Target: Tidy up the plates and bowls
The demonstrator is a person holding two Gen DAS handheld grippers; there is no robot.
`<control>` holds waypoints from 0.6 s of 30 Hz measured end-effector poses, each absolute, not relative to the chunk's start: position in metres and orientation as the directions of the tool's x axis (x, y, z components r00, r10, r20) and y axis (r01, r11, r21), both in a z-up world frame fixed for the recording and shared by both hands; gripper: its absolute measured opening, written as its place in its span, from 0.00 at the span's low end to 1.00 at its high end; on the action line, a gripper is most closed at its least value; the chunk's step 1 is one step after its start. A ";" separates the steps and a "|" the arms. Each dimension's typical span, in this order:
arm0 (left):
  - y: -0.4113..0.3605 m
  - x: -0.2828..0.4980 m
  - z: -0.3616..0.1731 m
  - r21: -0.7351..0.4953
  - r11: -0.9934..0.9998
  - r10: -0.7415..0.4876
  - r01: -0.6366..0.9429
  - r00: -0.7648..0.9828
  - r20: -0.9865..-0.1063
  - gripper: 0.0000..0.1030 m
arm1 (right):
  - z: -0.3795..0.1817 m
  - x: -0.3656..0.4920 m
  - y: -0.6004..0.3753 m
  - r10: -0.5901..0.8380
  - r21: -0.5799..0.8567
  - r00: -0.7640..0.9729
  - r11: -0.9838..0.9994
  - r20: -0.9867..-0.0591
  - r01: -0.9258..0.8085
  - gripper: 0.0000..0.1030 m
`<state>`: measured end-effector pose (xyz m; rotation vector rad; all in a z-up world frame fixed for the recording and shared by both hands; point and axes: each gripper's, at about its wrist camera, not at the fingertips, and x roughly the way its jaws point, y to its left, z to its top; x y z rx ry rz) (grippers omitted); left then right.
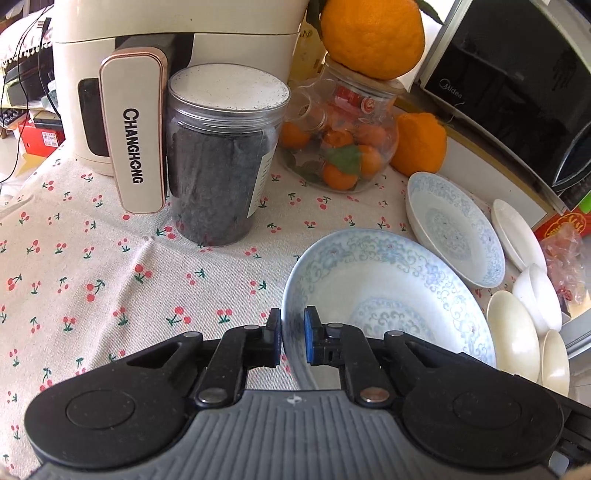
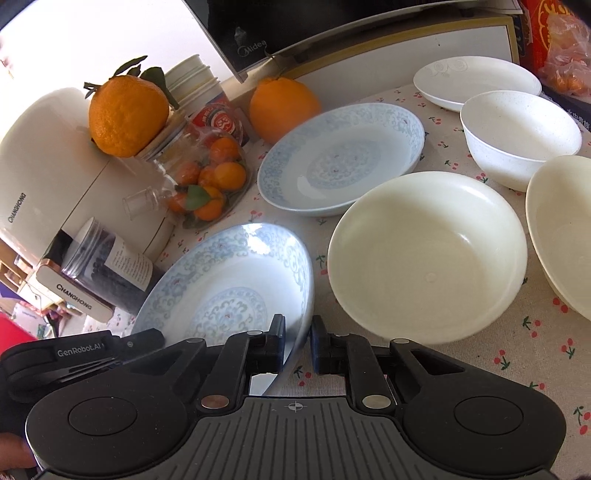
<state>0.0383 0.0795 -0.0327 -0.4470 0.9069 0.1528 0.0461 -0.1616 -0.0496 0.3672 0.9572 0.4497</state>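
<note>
Both grippers hold one blue-patterned plate [image 1: 384, 295] by opposite rims, tilted above the cherry-print tablecloth. My left gripper [image 1: 292, 339] is shut on its left rim. My right gripper [image 2: 298, 345] is shut on the right rim of the same plate [image 2: 225, 295]. A second blue-patterned plate [image 2: 340, 162] lies behind it; it also shows in the left wrist view [image 1: 454, 229]. A large cream bowl [image 2: 428, 258] sits to the right, with another cream bowl [image 2: 561, 229], a white speckled bowl [image 2: 521, 136] and a white plate [image 2: 476, 81] beyond.
A cream Changhong appliance [image 1: 133, 96] and a jar of dark contents [image 1: 221, 162] stand at the left. A glass jar of small oranges [image 1: 343, 144] has a large orange [image 1: 373, 33] on top. A black Midea microwave [image 1: 517, 85] is behind.
</note>
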 end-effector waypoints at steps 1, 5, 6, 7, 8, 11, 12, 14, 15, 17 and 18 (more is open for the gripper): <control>0.079 0.032 -0.029 -0.312 0.898 -0.059 -0.309 0.618 -0.784 0.10 | -0.046 0.043 -0.163 0.522 0.486 0.500 0.848 -0.691 -0.213 0.14; 0.078 0.017 -0.016 -0.315 0.903 -0.061 -0.293 0.637 -0.769 0.10 | -0.033 0.029 -0.165 0.528 0.466 0.505 0.847 -0.683 -0.255 0.14; 0.079 0.012 -0.014 -0.316 0.903 -0.062 -0.292 0.638 -0.768 0.10 | -0.030 0.025 -0.166 0.528 0.459 0.503 0.848 -0.684 -0.266 0.14; 0.079 0.008 -0.013 -0.319 0.901 -0.064 -0.295 0.637 -0.768 0.10 | -0.028 0.022 -0.166 0.527 0.449 0.500 0.849 -0.687 -0.277 0.15; 0.078 0.002 -0.012 -0.321 0.899 -0.064 -0.298 0.634 -0.770 0.10 | -0.026 0.018 -0.166 0.525 0.441 0.496 0.851 -0.691 -0.286 0.15; 0.073 -0.010 -0.014 -0.292 0.908 -0.046 -0.301 0.621 -0.782 0.10 | -0.023 0.006 -0.168 0.521 0.415 0.471 0.853 -0.712 -0.317 0.15; 0.072 -0.014 -0.015 -0.284 0.910 -0.042 -0.301 0.615 -0.787 0.11 | -0.022 0.003 -0.168 0.518 0.407 0.464 0.854 -0.718 -0.324 0.15; 0.071 -0.023 -0.018 -0.283 0.909 -0.046 -0.305 0.602 -0.797 0.11 | -0.023 -0.003 -0.168 0.513 0.396 0.448 0.855 -0.732 -0.334 0.15; 0.071 -0.026 -0.019 -0.282 0.910 -0.048 -0.303 0.598 -0.800 0.11 | -0.023 -0.005 -0.169 0.511 0.391 0.438 0.856 -0.740 -0.337 0.15; 0.069 -0.031 -0.022 -0.278 0.912 -0.050 -0.302 0.590 -0.806 0.11 | -0.023 -0.010 -0.168 0.503 0.378 0.426 0.859 -0.752 -0.346 0.16; 0.069 -0.033 -0.023 -0.275 0.914 -0.051 -0.300 0.585 -0.809 0.11 | -0.023 -0.013 -0.167 0.498 0.369 0.425 0.860 -0.756 -0.353 0.16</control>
